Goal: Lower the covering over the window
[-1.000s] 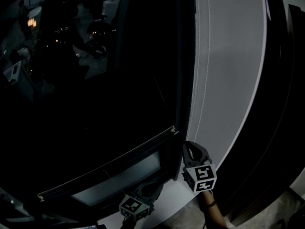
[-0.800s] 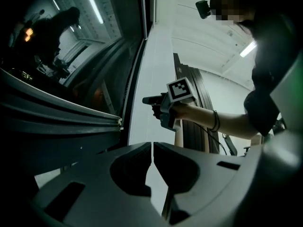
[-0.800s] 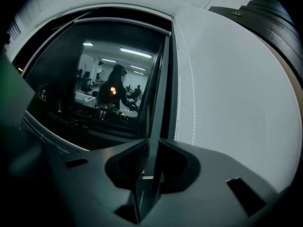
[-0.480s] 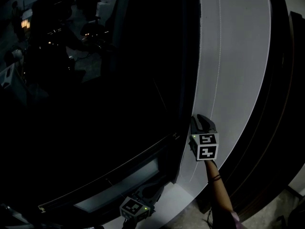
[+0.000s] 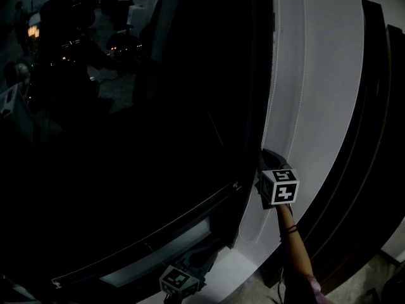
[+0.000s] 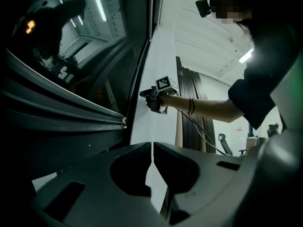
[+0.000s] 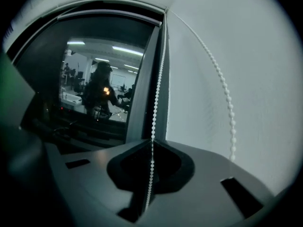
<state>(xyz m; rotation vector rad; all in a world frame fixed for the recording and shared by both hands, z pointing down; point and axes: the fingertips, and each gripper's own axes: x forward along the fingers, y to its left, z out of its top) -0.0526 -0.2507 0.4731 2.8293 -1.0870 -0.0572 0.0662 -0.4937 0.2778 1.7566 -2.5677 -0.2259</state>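
The right gripper (image 7: 151, 143) has its jaws closed on a white bead chain (image 7: 154, 108), which runs up from the pinch along the dark window frame (image 7: 144, 93). A second strand (image 7: 222, 84) of the chain hangs free to the right against the white wall (image 7: 255, 70), apart from the jaws.

In the right gripper view, what looks like the covering (image 7: 113, 17) sits at the far top of the window as a dark band with a pale lower rail. The glass (image 7: 94, 103) below it is bare and reflects a lit office.

The left gripper (image 6: 152, 148) has its jaws together, with only a thin pale slit between them. Whether anything lies in that slit cannot be told. In the head view it (image 5: 199, 258) sits low, near the window's bottom right corner, with its marker cube partly cut off by the picture's lower edge.

The head view is very dark. Most of the window (image 5: 158, 138) reads as black there, and the chain shows only as faint lines on the wall (image 5: 329, 75). A pale bar (image 5: 190, 217) with a small end cap slants across the low part of the window; whether it belongs to the frame or the covering is unclear. A bare forearm (image 5: 292, 246) reaches up to the right gripper (image 5: 271, 160), which is beside the frame.
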